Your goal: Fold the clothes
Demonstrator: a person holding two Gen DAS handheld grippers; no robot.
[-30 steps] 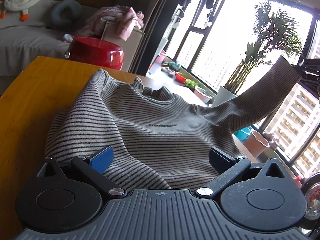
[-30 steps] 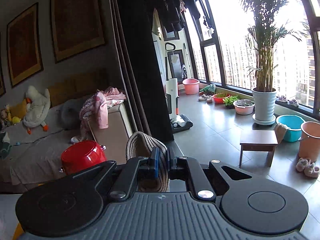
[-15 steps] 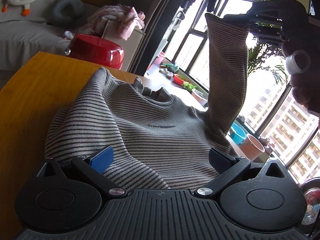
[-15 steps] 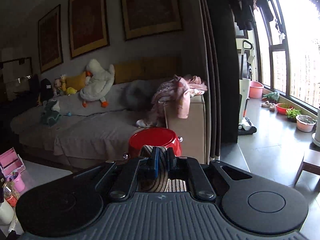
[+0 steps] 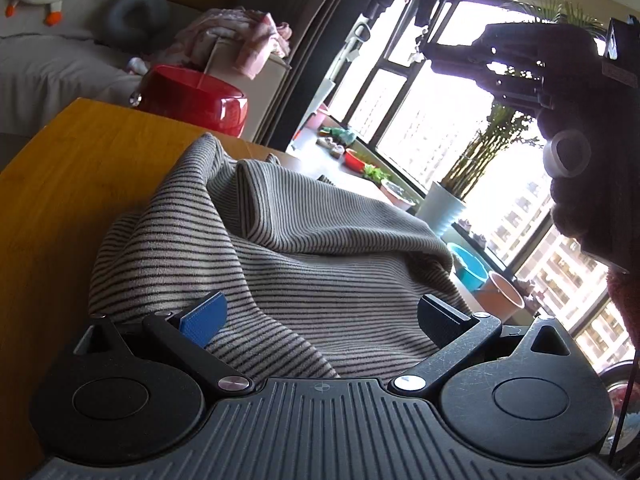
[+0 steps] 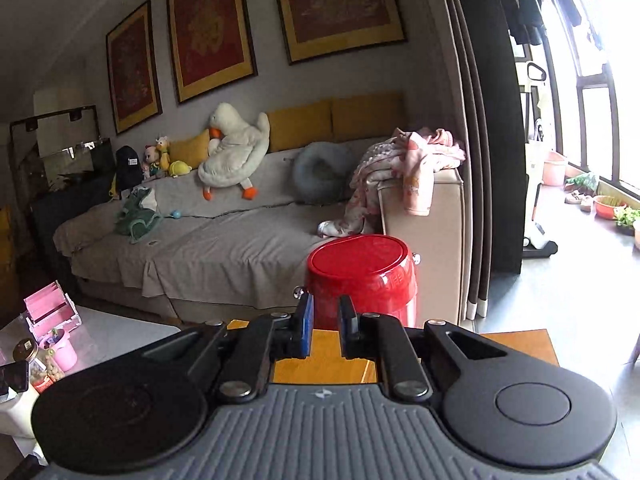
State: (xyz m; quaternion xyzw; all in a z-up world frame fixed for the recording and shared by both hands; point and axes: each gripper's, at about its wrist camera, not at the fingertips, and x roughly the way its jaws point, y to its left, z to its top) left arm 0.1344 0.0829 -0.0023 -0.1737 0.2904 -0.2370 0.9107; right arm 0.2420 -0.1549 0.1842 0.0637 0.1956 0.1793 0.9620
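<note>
**Sleeve laid across the striped sweater, both grippers empty**

The striped sweater (image 5: 288,264) lies bunched on the wooden table (image 5: 68,168), its near hem right at the left gripper (image 5: 320,314). One sleeve (image 5: 320,216) is folded over the body, running from the right edge toward the far left, where its cuff end stands up in a soft ridge. The left gripper sits low over the near edge of the cloth with its jaws spread wide — the blue pad (image 5: 204,316) touches the fabric on the left, and the dark one rests at the right, nothing pinched between them.

The right gripper (image 6: 325,326) is held up in the air, well above the sweater; its jaws stand a little apart with nothing between them, and only bare table shows through the gap. Beyond the table's far edge stands a red bin (image 6: 362,278), in front of a grey sofa (image 6: 208,248).
</note>
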